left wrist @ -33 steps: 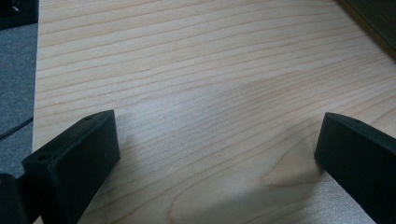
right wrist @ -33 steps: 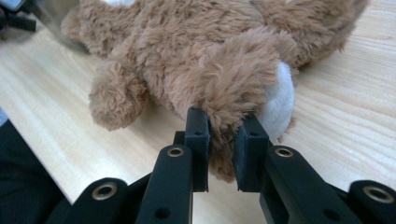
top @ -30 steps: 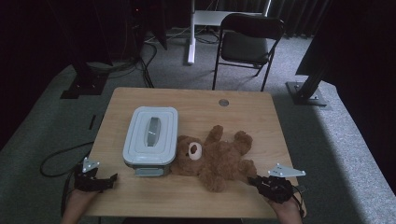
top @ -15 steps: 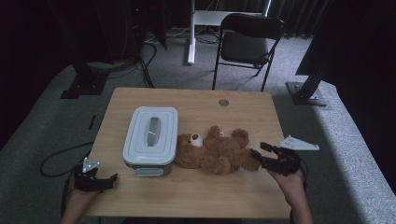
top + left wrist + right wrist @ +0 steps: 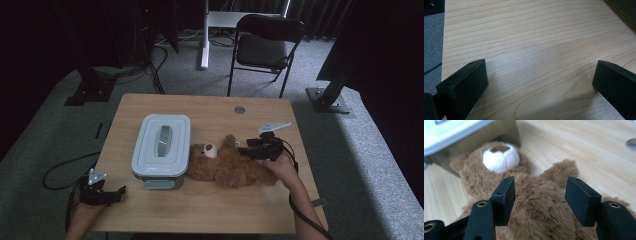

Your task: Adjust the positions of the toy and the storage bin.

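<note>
On the table (image 5: 210,107), beside the lidded box (image 5: 161,145), the teddy bear (image 5: 227,162) lies on its back with its head just against the box's near right corner, and that is where your work is. Your right gripper (image 5: 248,148) sits over the bear's chest; in the right gripper view its jaws stand apart, one on either side of the brown torso (image 5: 541,205), below the white muzzle (image 5: 501,158). Nothing is clamped yet, so I judge you are at the end of the reach and just short of the grasp. The bear has not left the table, and the box lid (image 5: 162,135) is shut. If the bear is meant for the box, closing on it, lifting it and opening the box all remain.

Your left gripper (image 5: 111,192) rests at the near left corner of the table, well apart from the bear, with its jaws wide apart over bare wood (image 5: 536,57) and holding nothing.

Compared with a second ago, your right hand (image 5: 280,165) has travelled from the near right edge of the table up and inward to the bear. The bear has also changed its pose: it now lies flatter and more crosswise, with its legs towards your right. Your left gripper and the box have not shifted.
</note>
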